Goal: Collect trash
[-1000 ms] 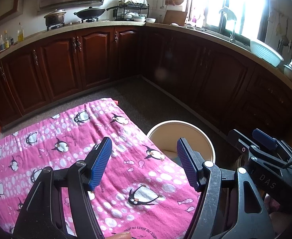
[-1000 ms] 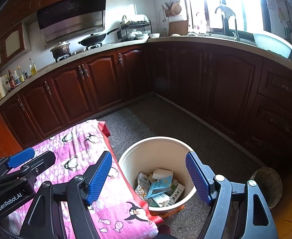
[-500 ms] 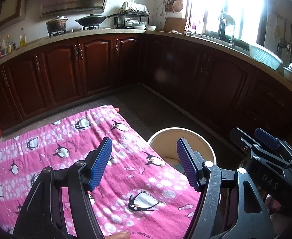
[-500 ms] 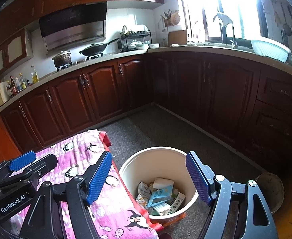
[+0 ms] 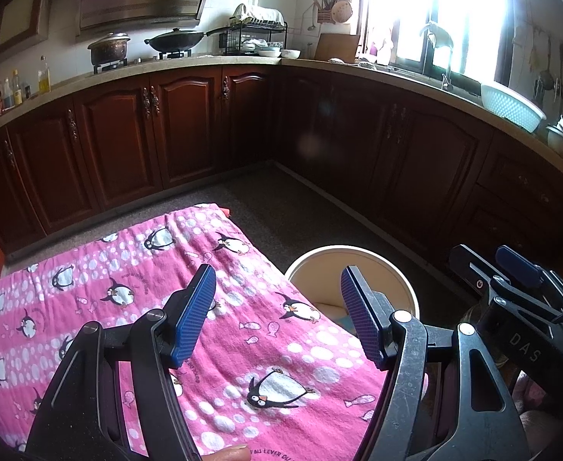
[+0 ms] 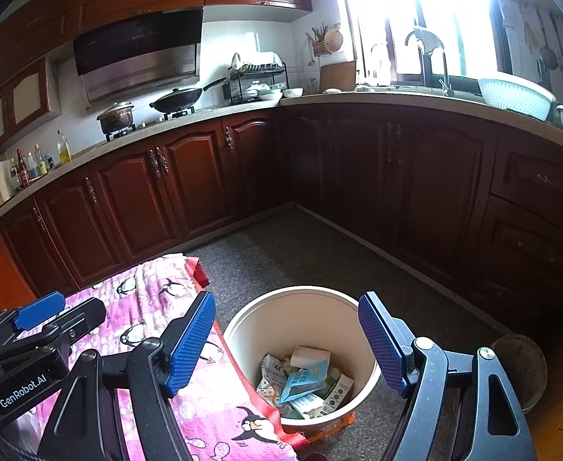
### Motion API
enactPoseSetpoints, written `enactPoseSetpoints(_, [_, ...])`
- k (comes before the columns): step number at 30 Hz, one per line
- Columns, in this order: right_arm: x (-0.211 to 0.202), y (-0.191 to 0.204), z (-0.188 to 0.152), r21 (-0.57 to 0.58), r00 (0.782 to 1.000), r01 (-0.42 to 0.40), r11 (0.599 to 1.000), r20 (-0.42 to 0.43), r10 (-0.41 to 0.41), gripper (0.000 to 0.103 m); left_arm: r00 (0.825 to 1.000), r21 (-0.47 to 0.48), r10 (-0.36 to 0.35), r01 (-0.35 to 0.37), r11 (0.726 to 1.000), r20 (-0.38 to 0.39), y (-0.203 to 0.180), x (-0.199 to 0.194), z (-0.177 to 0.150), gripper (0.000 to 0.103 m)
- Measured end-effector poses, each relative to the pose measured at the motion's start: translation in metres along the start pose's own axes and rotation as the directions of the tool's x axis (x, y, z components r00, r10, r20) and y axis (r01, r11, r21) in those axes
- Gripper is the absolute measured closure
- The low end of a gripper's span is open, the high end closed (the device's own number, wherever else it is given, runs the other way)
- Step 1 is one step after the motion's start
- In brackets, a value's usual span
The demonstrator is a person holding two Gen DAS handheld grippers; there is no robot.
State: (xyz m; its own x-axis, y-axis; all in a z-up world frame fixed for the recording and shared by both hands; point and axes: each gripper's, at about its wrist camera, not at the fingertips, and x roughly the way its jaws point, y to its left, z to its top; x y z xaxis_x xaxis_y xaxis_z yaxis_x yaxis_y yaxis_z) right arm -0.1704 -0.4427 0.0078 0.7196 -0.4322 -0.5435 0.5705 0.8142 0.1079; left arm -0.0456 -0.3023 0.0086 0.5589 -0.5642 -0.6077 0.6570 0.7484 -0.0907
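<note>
Two grippers hang side by side above the low table, and neither grips anything. On the left gripper (image 5: 277, 315) the blue-padded fingers (image 5: 193, 317) are spread wide with only air between them; beneath them lies the pink penguin cloth (image 5: 135, 284) that covers the table, and past the right-hand finger sits the cream bucket (image 5: 404, 288), just off the cloth's edge on the floor. A fingertip of the person shows at the very bottom of that view. The right gripper (image 6: 285, 345) is spread just as wide (its pads (image 6: 379, 349) frame the bucket (image 6: 300, 303) almost squarely), and from here you look straight down into it: the trash (image 6: 304, 378) lies heaped at the bottom, a white box on top, a light blue pouch below it, and a green-and-white carton leaning against the wall nearest the gripper. The cloth's red-trimmed edge (image 6: 200, 272) runs along the bucket's left side, touching or nearly so; I cannot tell which. To the right gripper's right, on the grey floor, sits a shallow dark bowl (image 6: 523, 368), near the bucket but apart from it. Farther out, dark wooden cabinets (image 6: 189, 184) wrap the corner of the room, with a wok (image 6: 177, 101) and a pot (image 6: 116, 117) on the stove and a white basket (image 6: 515, 96) by the bright window.
</note>
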Motion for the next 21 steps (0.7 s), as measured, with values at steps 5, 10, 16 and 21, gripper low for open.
enactPoseSetpoints(5, [0.0001,-0.0001,-0.0003,-0.003,1.000,0.001,1.000,-0.004,-0.001,0.028,1.000,-0.004,0.001,-0.001,1.000,-0.001,0.0017,0.0013,-0.0003,0.036])
enactPoseSetpoints(10, [0.0006,-0.0004,-0.0012,-0.005,1.000,-0.001,1.000,-0.010,0.001,0.028,1.000,-0.003,-0.002,0.002,1.000,-0.002,0.0024,0.0012,-0.0002,0.036])
enactPoseSetpoints(16, [0.0014,-0.0004,-0.0013,-0.009,1.000,-0.003,1.000,-0.017,0.003,0.028,1.000,0.000,-0.005,0.005,1.000,-0.001,0.0018,-0.0001,-0.0002,0.036])
enactPoseSetpoints(21, [0.0030,-0.0004,0.0000,-0.009,1.000,-0.003,1.000,-0.021,0.003,0.028,1.000,-0.010,-0.003,0.003,1.000,-0.008,0.0039,0.0006,-0.0001,0.036])
